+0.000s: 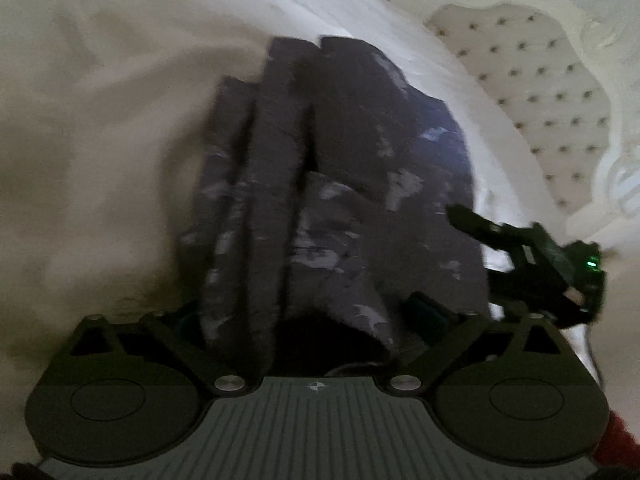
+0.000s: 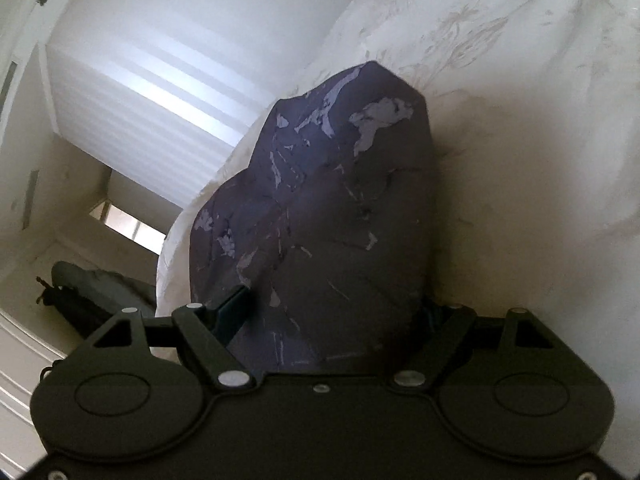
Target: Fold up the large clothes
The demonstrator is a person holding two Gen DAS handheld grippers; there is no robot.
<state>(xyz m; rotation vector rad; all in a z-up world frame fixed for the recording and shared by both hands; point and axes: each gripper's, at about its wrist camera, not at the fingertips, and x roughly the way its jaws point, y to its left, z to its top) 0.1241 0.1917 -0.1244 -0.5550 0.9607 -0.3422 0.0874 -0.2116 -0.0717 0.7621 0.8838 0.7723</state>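
The folded dark garment lies on the white bedspread, between the wide-spread jaws of the left gripper. The right gripper stands wide too, its jaws either side of the cloth.

Black claws with silver screws, ribbed grey plate, perhaps teal pads.
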